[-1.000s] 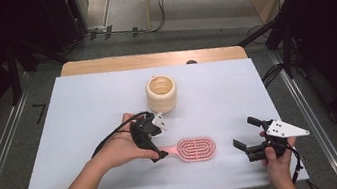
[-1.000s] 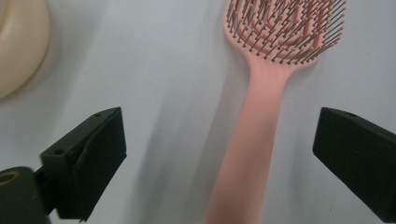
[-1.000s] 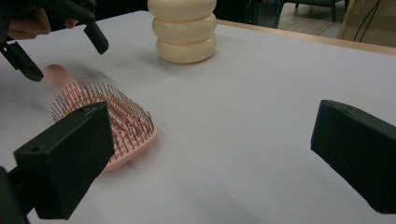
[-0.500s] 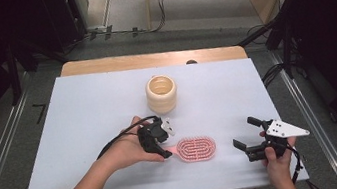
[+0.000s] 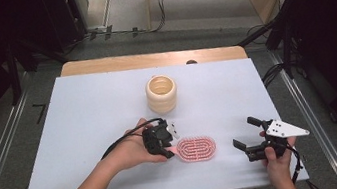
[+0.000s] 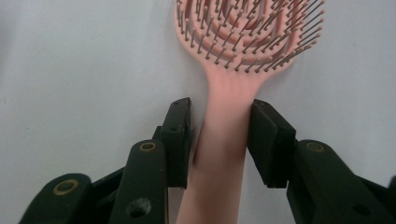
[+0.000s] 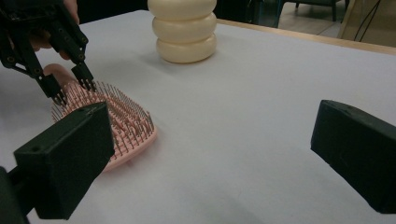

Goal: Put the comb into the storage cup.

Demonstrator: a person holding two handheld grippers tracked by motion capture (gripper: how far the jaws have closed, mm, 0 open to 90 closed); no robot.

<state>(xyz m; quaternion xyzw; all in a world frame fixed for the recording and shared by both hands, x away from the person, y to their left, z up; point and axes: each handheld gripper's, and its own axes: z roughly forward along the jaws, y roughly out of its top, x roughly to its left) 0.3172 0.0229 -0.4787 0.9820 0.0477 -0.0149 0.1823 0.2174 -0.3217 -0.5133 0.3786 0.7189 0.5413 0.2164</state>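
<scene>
Right — pink hairbrush point(image 5: 196, 149) lies bristles-up on the white surface point(image 5: 84, 117), near my edge, between my two hands. Handle points toward my left gripper point(image 6: 219, 135), head toward the right one.

Left jaws have just been closing, with the handle point(image 6: 224, 140) between them. In the left gripper view the right pad looks to be touching the handle's side; the left pad shows a thin gap — so straddling, not yet a real pinch. Right gripper point(image 5: 249, 135) sits just past the brush head, well spread, nothing in it.

How I expect it to handle:
- Light, moulded plastic, stiff enough that a handle grip carries the whole thing.
- Handle is smooth and tapers toward the neck — likely slippery, could slide along the pads or swivel if I grip too near the end.
- Head is vented, all loops and thin bristles point(image 7: 116, 112); those bend, poor place to clamp.
- Not fragile as such, but bristles could splay if pressed into the surface.

Best hold: flat sides of the handle, mid-length, pads square to it — roughly where I am now. Close until both pads bear evenly before lifting.

Cream ribbed cup point(image 5: 162, 93) stands upright farther back, well apart from the brush.
</scene>
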